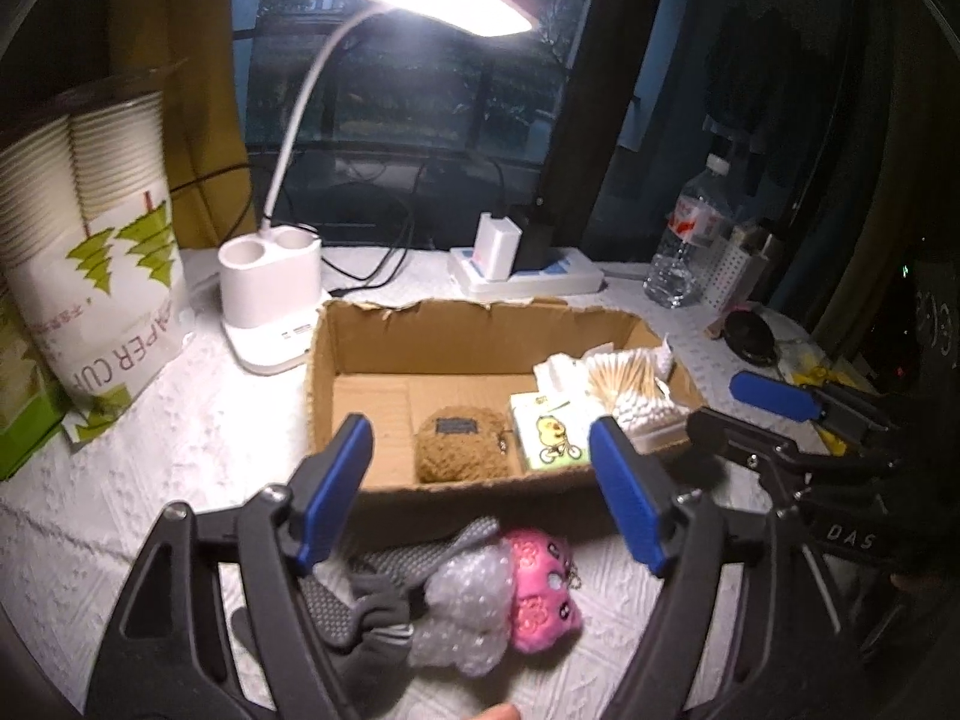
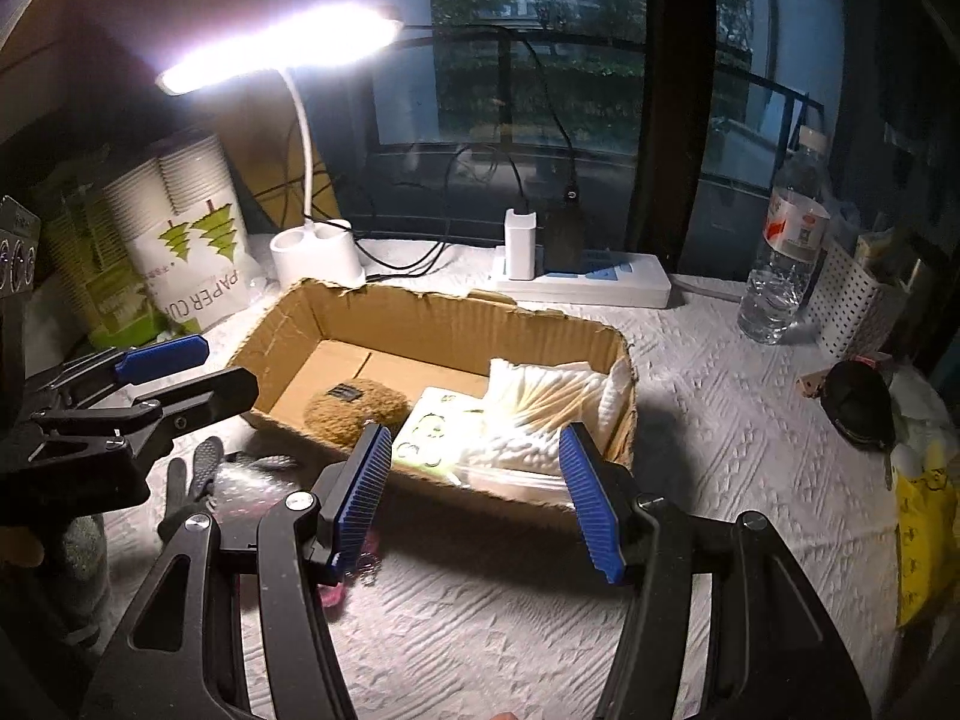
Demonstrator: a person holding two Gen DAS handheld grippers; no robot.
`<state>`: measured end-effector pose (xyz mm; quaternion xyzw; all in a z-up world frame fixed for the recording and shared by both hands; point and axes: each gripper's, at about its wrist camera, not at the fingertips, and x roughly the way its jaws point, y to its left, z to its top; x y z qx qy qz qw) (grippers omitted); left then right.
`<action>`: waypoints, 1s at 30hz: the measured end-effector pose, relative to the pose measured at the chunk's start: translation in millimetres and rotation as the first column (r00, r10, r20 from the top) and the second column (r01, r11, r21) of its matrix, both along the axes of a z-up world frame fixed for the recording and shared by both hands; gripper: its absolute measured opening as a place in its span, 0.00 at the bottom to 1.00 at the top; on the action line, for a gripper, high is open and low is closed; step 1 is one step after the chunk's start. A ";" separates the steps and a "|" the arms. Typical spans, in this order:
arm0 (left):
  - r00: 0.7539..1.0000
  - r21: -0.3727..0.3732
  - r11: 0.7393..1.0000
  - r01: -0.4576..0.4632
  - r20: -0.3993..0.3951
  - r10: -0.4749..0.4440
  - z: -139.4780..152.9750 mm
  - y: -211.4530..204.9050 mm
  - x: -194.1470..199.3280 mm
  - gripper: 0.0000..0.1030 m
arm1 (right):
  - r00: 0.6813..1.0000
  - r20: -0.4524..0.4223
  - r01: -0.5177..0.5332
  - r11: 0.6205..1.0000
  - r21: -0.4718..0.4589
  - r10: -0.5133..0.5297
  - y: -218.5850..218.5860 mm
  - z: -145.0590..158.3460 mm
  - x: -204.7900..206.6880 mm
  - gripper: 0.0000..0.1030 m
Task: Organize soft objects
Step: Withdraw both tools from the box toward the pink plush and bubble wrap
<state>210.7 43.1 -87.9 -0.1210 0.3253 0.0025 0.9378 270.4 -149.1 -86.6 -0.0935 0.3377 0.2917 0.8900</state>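
on table (image 1: 180, 450), pink plush (image 1: 543, 588) below open fingers (image 1: 333, 492).

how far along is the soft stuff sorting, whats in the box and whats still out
Done: the brown fuzzy pouch, tissue pack and cotton swabs lie in the cardboard box. In hand: nothing; the left gripper and right gripper are both open and empty. Left: the grey gloves, bubble wrap and pink plush lie on the table in front of the box.

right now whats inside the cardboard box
Inside the cardboard box: a brown fuzzy pouch, a tissue pack and cotton swabs. Whatever lies under them is covered.
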 end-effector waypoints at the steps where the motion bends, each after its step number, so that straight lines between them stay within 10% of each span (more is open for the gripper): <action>1: 1.000 -0.001 1.000 -0.001 0.003 0.001 0.5 1.4 -3.3 0.74 | 1.000 0.002 0.000 1.000 -0.001 0.000 0.7 0.7 -2.6 0.60; 30: 0.999 -0.036 0.998 -0.049 -0.023 0.049 -29.4 38.8 -73.4 0.83 | 0.999 -0.029 -0.029 0.999 -0.037 0.028 33.8 -22.0 -55.5 0.60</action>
